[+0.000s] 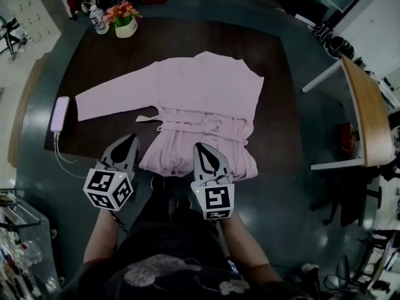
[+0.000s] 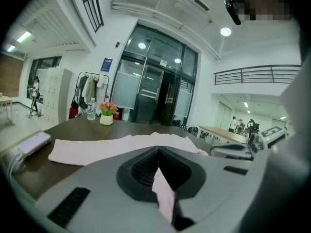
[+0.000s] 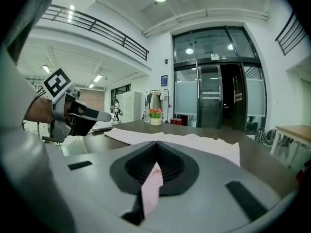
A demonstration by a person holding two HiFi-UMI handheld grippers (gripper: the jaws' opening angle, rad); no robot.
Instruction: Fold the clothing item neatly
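Observation:
A pink robe-like garment [image 1: 200,99] lies spread on the dark table [image 1: 94,61], one sleeve stretched to the left and its belt across the waist. Both grippers sit at its near hem by the table's front edge. My left gripper [image 1: 130,144] is at the hem's left corner. In the left gripper view the left gripper [image 2: 158,152] is shut on a strip of pink cloth [image 2: 164,193]. My right gripper [image 1: 201,150] is near the hem's middle. In the right gripper view the right gripper [image 3: 156,147] is likewise shut on a pink fold [image 3: 151,186].
A flower pot [image 1: 125,22] and a water bottle [image 1: 97,20] stand at the table's far left corner. A pink phone-like device [image 1: 60,113] with a cable lies at the left edge. A wooden desk [image 1: 365,111] stands to the right. The left gripper [image 3: 68,113] shows in the right gripper view.

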